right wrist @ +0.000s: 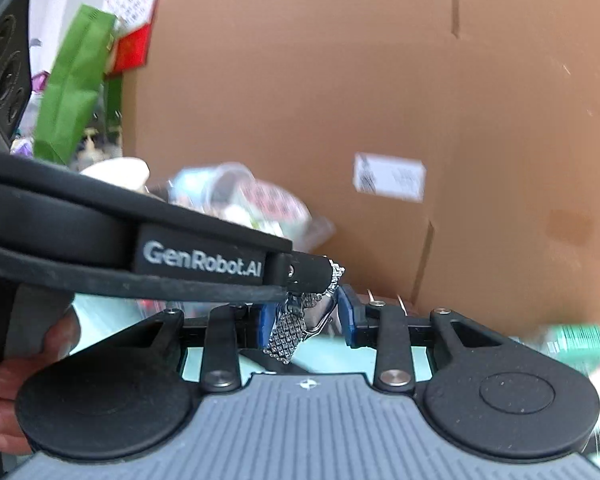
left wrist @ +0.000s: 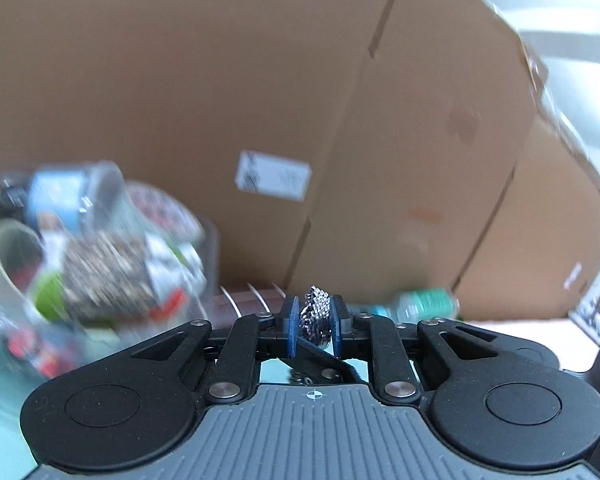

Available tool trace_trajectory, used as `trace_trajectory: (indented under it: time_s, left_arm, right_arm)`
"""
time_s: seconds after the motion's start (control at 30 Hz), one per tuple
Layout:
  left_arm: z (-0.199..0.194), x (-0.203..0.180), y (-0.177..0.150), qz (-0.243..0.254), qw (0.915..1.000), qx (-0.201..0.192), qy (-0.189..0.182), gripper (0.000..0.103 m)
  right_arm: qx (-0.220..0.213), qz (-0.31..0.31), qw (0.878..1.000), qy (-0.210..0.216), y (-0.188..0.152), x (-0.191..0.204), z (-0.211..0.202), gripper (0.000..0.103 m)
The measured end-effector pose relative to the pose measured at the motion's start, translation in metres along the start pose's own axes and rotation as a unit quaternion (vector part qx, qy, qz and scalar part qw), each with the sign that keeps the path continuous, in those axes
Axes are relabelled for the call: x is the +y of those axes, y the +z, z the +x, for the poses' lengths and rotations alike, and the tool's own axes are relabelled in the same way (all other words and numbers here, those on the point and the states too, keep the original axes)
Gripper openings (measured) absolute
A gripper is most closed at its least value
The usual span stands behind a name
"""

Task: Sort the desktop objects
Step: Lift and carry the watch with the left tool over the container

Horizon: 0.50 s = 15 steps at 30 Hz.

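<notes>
A silver mesh band [left wrist: 317,304] is pinched between the blue pads of my left gripper [left wrist: 315,322], which is shut on it. In the right wrist view the left gripper [right wrist: 329,276] reaches in from the left, and the band [right wrist: 286,334] hangs down from its tip. The band's shiny metal part lies between the blue pads of my right gripper [right wrist: 308,320], whose jaws are closed in on it from both sides. Both grippers hold the band up above the pale green tabletop [right wrist: 332,350].
A big cardboard box [left wrist: 260,80] fills the background just ahead. A blurred heap of cups, packets and a clear container [left wrist: 100,256] sits at the left. A green-labelled bottle [left wrist: 420,304] lies at the right by the box. A person's hand [right wrist: 4,380] grips the left tool.
</notes>
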<state>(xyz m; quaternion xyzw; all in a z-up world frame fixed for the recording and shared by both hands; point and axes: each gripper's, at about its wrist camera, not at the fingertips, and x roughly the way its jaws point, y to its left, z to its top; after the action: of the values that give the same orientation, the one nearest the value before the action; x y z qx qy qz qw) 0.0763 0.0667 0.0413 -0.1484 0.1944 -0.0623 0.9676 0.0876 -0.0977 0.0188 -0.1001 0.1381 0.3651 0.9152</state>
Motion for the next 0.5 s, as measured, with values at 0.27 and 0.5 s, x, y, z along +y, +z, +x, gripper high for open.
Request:
trace_trajectory:
  time_s: [0.27,0.5]
  left_arm:
    - [0.002,0.043,0.040,0.004,0.9992,-0.017,0.037,0.005]
    - [-0.001,0.082,0.067,-0.010,0.9984,-0.037,0.041,0.003]
  right_arm:
    - [-0.010,0.009,0.999,0.051,0.041,0.028,0.064,0.038]
    - [-0.020,-0.008,0.997,0.073,0.068,0.048,0.092,0.038]
